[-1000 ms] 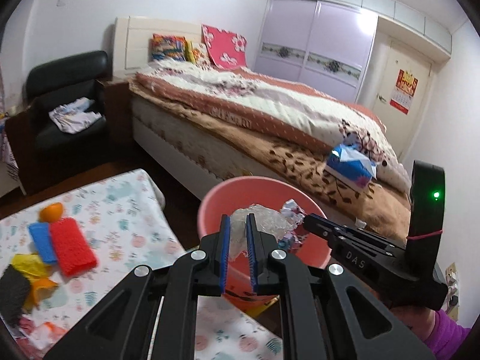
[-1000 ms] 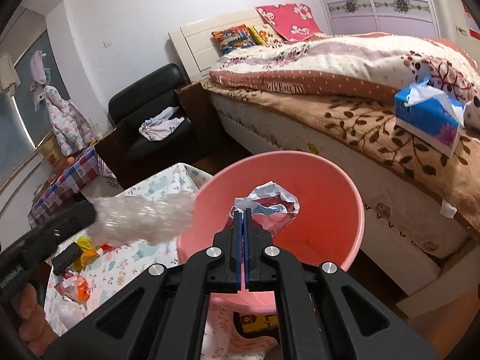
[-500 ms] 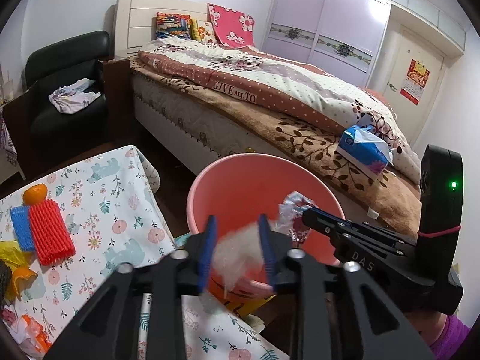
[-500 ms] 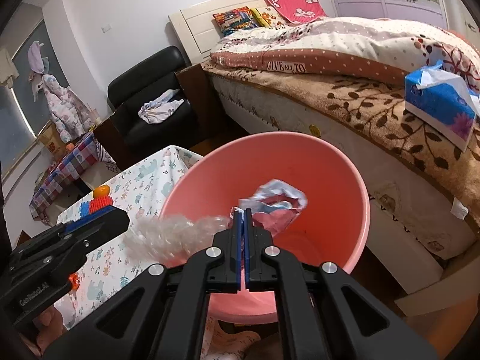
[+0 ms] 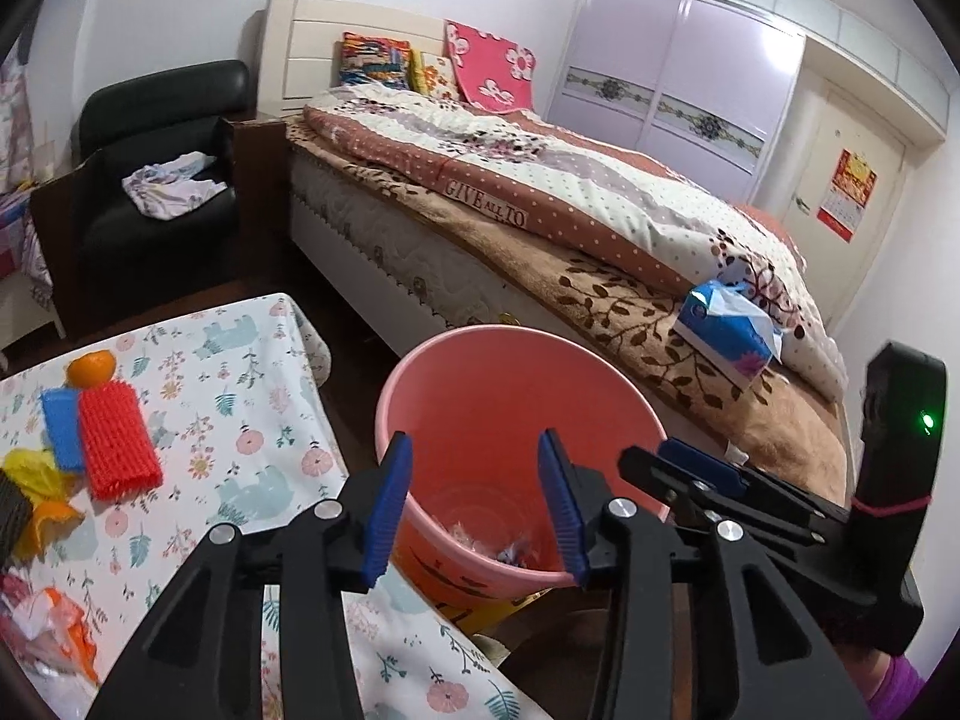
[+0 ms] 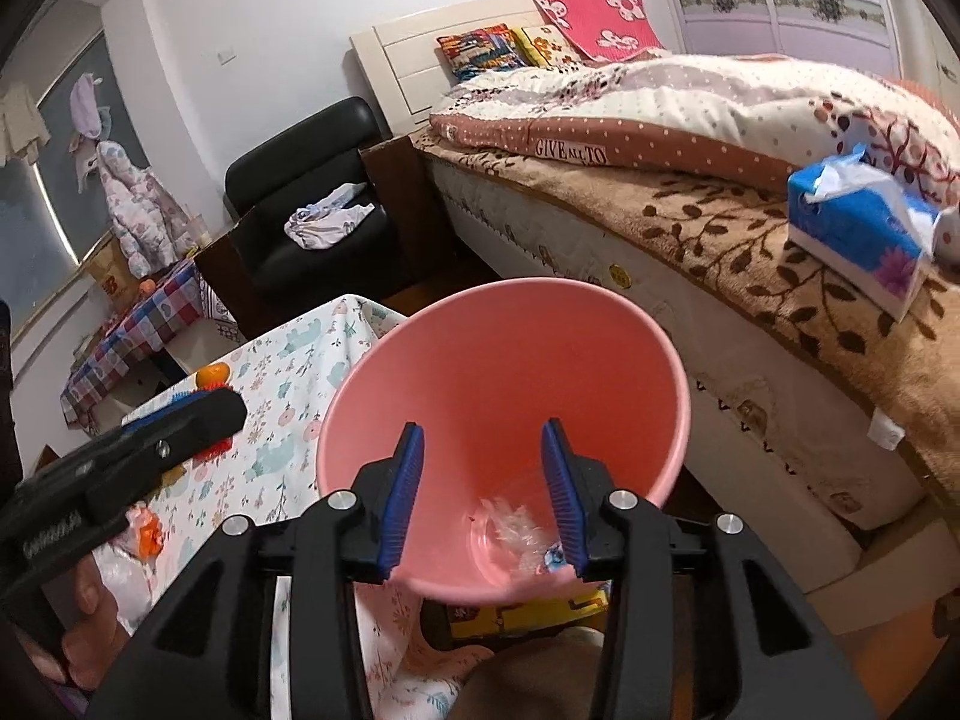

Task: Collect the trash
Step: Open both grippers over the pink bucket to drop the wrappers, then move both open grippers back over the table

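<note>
A red ribbed foam sleeve (image 5: 117, 441) lies on the floral-clothed table (image 5: 252, 420) at left. The left gripper (image 5: 474, 501) hangs over the round pink plastic bin (image 5: 480, 384), jaws opening, holding nothing. Crumpled clear plastic trash (image 6: 516, 531) lies on the bin's floor. The right gripper (image 6: 483, 495) beside it, jaws opening, is likewise empty.

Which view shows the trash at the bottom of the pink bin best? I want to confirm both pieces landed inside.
The right wrist view: it looks deeper into the pink bin, showing the trash on its floor. The left wrist view shows the trash too, but fainter and partly cut off by the near rim.
</note>
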